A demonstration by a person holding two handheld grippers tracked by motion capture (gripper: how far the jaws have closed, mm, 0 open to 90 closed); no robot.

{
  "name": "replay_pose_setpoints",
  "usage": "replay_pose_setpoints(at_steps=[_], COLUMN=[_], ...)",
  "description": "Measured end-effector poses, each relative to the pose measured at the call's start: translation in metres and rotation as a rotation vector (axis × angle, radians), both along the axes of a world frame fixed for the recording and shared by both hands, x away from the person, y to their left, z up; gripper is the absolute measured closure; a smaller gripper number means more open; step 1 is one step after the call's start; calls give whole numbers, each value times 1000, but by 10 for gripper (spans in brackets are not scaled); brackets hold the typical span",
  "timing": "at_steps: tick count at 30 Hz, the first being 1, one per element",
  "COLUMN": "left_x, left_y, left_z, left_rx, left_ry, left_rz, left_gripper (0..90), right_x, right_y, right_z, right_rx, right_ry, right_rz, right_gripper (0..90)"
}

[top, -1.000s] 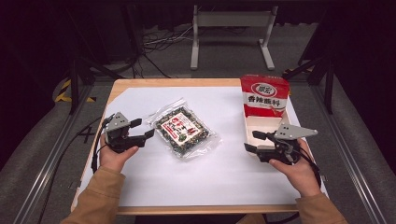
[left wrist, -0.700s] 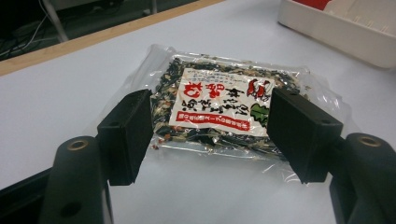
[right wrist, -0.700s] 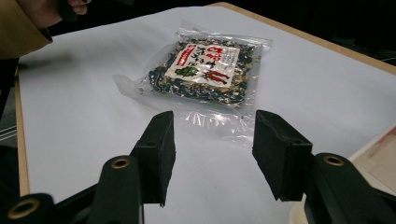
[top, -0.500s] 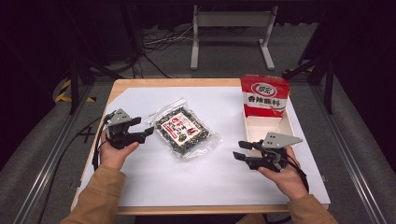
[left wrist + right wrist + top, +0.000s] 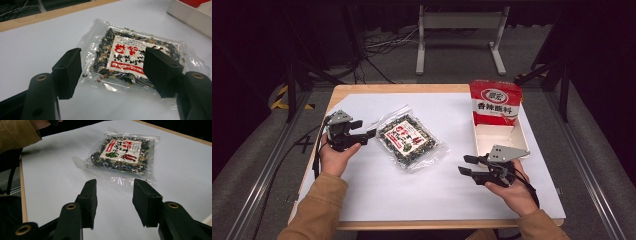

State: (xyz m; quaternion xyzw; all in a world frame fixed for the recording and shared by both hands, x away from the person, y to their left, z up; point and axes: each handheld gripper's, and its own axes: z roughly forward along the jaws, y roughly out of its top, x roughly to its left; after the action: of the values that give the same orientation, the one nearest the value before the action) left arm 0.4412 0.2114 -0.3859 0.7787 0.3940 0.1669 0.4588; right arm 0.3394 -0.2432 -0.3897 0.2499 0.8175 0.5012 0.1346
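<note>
A clear packet (image 5: 408,141) of dark dried mix with a white-and-red label lies flat on the white table cover, left of centre. My left gripper (image 5: 368,131) is open just left of it and points at it. In the left gripper view the packet (image 5: 125,53) lies just beyond the wide-spread jaws of that gripper (image 5: 113,57), untouched. My right gripper (image 5: 466,165) sits low near the front right and points left towards the packet (image 5: 122,151). The jaws of this gripper (image 5: 115,186) have just been closing and stand part open with nothing between them.
A white box (image 5: 499,137) with a red printed lid (image 5: 495,102) standing upright sits at the right edge, just behind my right hand; its corner (image 5: 190,15) appears in the left gripper view. A tan sleeve (image 5: 17,132) is at the far left. The wooden table edge (image 5: 402,88) borders the white cover.
My right gripper has come left and down, away from the white box, and its jaws have narrowed. My left gripper has shifted slightly beside the packet. The packet has not moved.
</note>
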Motion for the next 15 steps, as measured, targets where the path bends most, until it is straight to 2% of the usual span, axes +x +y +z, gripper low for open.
replay_pose_setpoints(at_steps=[4, 9, 13, 15], left_x=[3, 6, 13, 18], left_y=[-1, 2, 6, 7], left_z=[-2, -3, -5, -6], left_rx=[10, -19, -26, -40], left_ry=[-3, 3, 41, 115], left_rz=[-3, 19, 59, 75], left_gripper=[340, 321, 292, 288], right_x=[-1, -1, -1, -2], right_y=[2, 3, 4, 5], right_z=[-1, -3, -3, -3], right_rx=[-6, -14, -18, -19], right_ry=[-1, -1, -2, -8], right_rz=[9, 14, 20, 23], right_gripper=[536, 531, 521, 517])
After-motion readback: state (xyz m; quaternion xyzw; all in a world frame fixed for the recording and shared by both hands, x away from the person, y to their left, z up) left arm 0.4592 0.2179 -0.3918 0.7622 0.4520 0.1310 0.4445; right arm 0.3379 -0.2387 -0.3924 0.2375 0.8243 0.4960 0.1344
